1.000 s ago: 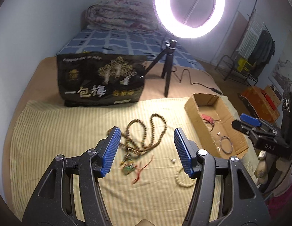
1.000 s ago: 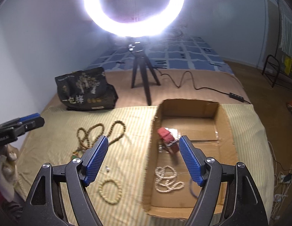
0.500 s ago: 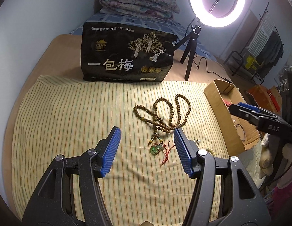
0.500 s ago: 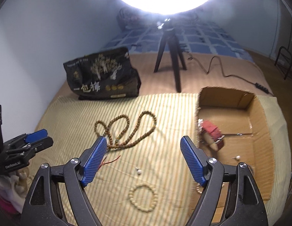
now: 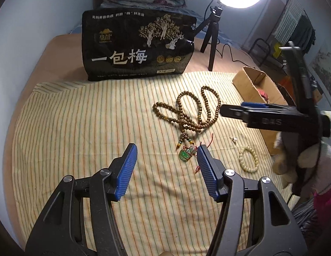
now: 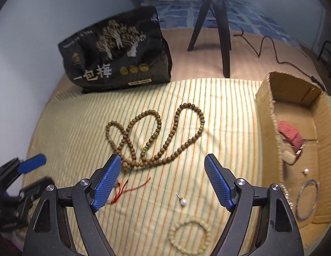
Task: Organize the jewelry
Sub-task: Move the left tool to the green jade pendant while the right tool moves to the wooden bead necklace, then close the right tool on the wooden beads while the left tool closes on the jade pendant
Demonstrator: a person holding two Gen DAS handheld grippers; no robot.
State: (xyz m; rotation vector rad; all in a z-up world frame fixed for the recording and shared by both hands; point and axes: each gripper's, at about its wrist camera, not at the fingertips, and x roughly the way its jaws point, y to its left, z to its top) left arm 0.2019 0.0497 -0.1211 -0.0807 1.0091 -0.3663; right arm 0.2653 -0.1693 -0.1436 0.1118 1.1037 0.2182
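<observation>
Striped cloth (image 6: 84, 128) under bead necklace (image 6: 152, 136)

Both the left gripper (image 5: 165, 168) and the right gripper (image 6: 160, 181) point steeply downward, fingers spread apart, holding nothing.

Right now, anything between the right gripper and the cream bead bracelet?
Nothing visible. The right gripper is open over bare striped cloth, the cream bead bracelet just below it; only the pearl stud lies near.

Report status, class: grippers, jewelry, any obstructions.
Left gripper and right gripper open, empty. Wooden bead necklace, pearl earring, cream bracelet loose on striped cloth. Nothing blocking cardboard box.
</observation>
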